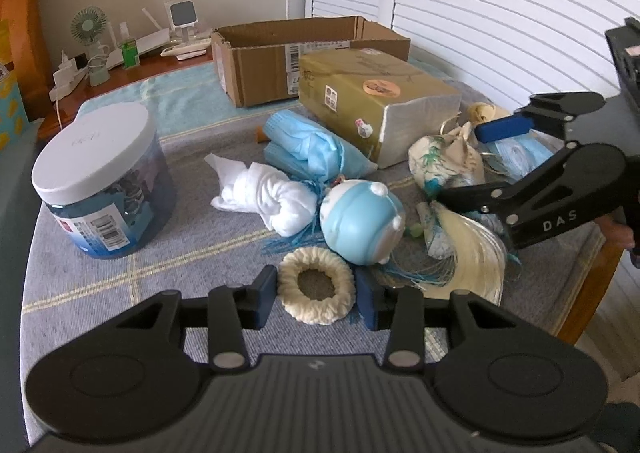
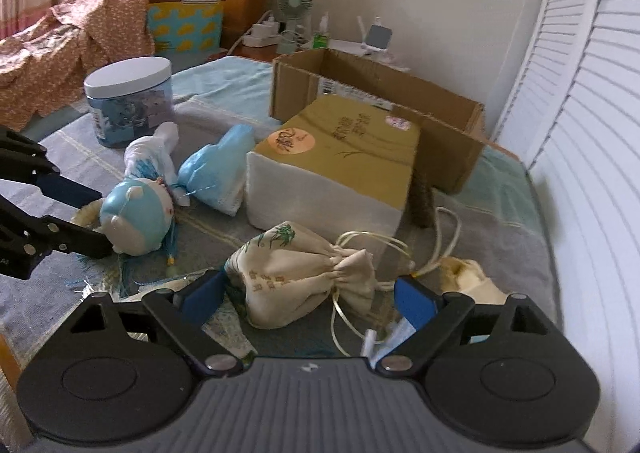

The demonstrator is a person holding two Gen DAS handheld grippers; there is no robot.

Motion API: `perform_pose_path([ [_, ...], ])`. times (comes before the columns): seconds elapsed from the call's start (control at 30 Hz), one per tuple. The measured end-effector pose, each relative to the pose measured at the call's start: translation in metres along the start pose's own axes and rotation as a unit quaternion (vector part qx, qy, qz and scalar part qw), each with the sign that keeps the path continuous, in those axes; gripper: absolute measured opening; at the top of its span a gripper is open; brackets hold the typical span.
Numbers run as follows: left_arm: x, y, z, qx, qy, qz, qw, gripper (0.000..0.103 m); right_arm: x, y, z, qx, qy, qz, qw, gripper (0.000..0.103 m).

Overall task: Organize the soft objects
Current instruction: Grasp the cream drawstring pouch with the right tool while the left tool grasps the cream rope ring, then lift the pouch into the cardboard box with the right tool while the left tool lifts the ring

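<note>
A cream woven ring (image 1: 316,290) lies on the grey cloth between the blue pads of my left gripper (image 1: 316,295), which stands around it; the pads sit close on both sides, touching or nearly so. A blue doll head (image 1: 362,223) lies just beyond it, also in the right wrist view (image 2: 134,219). My right gripper (image 2: 308,303) is open around a cream drawstring pouch (image 2: 304,273) printed with bamboo, seen too in the left wrist view (image 1: 444,159). A white cloth bundle (image 1: 264,199) and blue bundle (image 1: 308,147) lie nearby.
An open cardboard box (image 1: 280,57) stands at the back, a gold tissue pack (image 1: 376,93) in front of it. A white-lidded jar (image 1: 102,181) stands left. Cream cord (image 2: 436,237) and blond hair strands (image 1: 472,253) lie on the right. White louvred doors (image 1: 500,5) are behind.
</note>
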State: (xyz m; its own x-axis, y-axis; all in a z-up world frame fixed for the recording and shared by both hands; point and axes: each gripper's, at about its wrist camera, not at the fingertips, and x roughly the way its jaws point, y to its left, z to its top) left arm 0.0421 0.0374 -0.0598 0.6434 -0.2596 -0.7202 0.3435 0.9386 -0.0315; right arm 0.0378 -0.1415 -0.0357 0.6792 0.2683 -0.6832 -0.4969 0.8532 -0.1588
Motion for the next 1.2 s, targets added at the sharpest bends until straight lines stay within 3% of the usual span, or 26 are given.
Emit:
perform_pose_path([
  [0.07, 0.0, 0.0, -0.001, 0.0, 0.0, -0.001, 1.0, 0.041, 0.001, -0.001, 0.0, 0.0, -0.002, 0.011, 1.0, 0.09],
  [0.13, 0.0, 0.0, 0.0, -0.001, 0.0, -0.001, 1.0, 0.041, 0.001, -0.002, 0.002, 0.005, -0.005, 0.025, 1.0, 0.079],
  [0.33, 0.0, 0.0, 0.002, -0.002, 0.007, -0.001, 1.0, 0.039, -0.002, -0.002, 0.004, 0.026, -0.002, 0.019, 0.999, 0.069],
  [0.77, -0.025, 0.002, 0.014, 0.019, 0.028, -0.026, 0.9991, 0.033, -0.043, -0.01, 0.016, 0.103, -0.004, -0.02, 0.994, 0.068],
  [1.2, -0.064, 0.003, 0.043, 0.057, -0.009, -0.039, 0.9975, 0.033, -0.09, -0.034, 0.071, 0.156, -0.039, -0.051, 0.986, 0.068],
])
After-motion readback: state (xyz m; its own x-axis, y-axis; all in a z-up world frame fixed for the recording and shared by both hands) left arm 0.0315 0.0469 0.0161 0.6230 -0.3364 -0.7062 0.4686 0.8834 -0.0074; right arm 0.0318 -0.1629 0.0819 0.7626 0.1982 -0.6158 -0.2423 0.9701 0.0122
